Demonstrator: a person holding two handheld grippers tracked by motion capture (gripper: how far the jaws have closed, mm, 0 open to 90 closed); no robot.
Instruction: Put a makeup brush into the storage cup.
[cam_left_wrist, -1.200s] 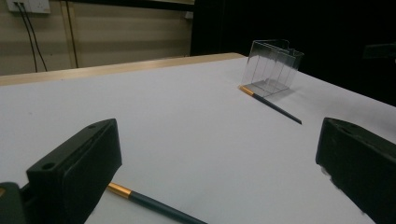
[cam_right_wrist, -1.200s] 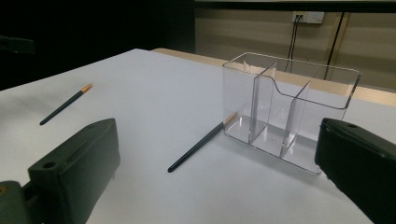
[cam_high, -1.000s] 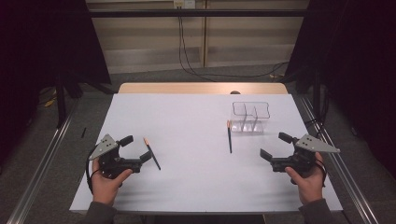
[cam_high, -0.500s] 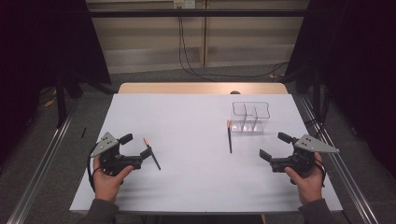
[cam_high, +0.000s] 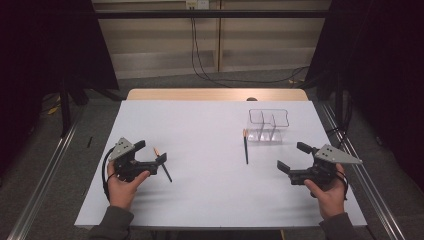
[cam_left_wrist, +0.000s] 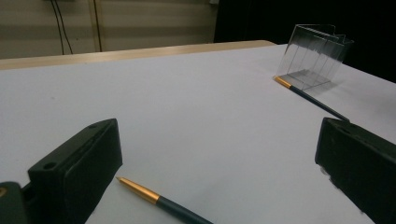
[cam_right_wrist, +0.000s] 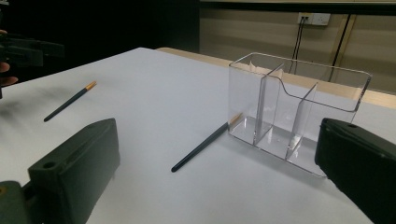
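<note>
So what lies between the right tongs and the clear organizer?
Nothing but bare white table. In the high view, the stretch from the right tongs to the clear organizer is open; the dark pencil lies off to its left.

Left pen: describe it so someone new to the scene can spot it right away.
On the white table, look at the near left side, where the left gripper is held open. The left pen lies between its jaws, dark with a gold end. The other pen lies farther right, touching the clear organizer.
</note>
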